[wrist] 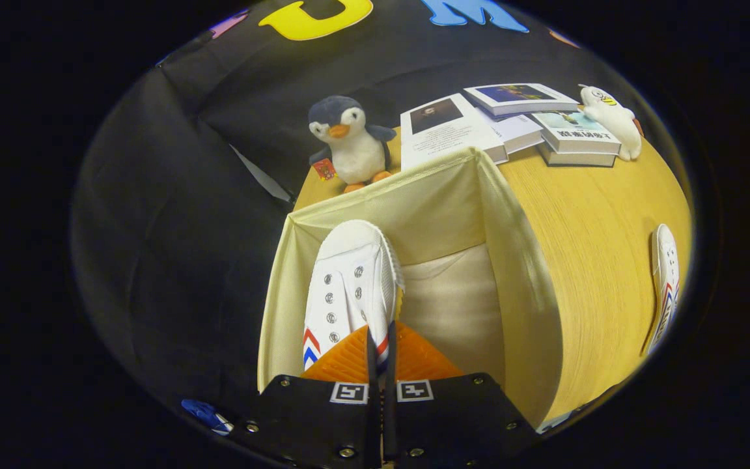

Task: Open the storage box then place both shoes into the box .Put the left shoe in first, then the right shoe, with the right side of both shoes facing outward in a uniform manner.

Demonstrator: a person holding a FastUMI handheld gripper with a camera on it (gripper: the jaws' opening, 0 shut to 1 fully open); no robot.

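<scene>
I am looking down over a wooden table (583, 234), and the biggest thing on it is the open cream fabric storage box (518, 273), its mouth right under my gripper (381, 345). Inside it, against the left wall, is the white shoe (349, 286) I am carrying — my fingers are drawn almost together and pinch the edge of its opening at the heel end, so I judge the grip good. The shoe's long axis runs straight ahead from the fingers, toe pointing away toward the box's far wall, heel nearest me; the striped chevron faces the left wall. The second shoe (665, 286) lies well off to my right on the bare table, outside the box, lengthwise roughly parallel to the first — that is the way I must swing once this one is let go. Beyond the box stand a plush penguin (347, 140), a spread of books (512, 120) and a small white toy (612, 120).
</scene>
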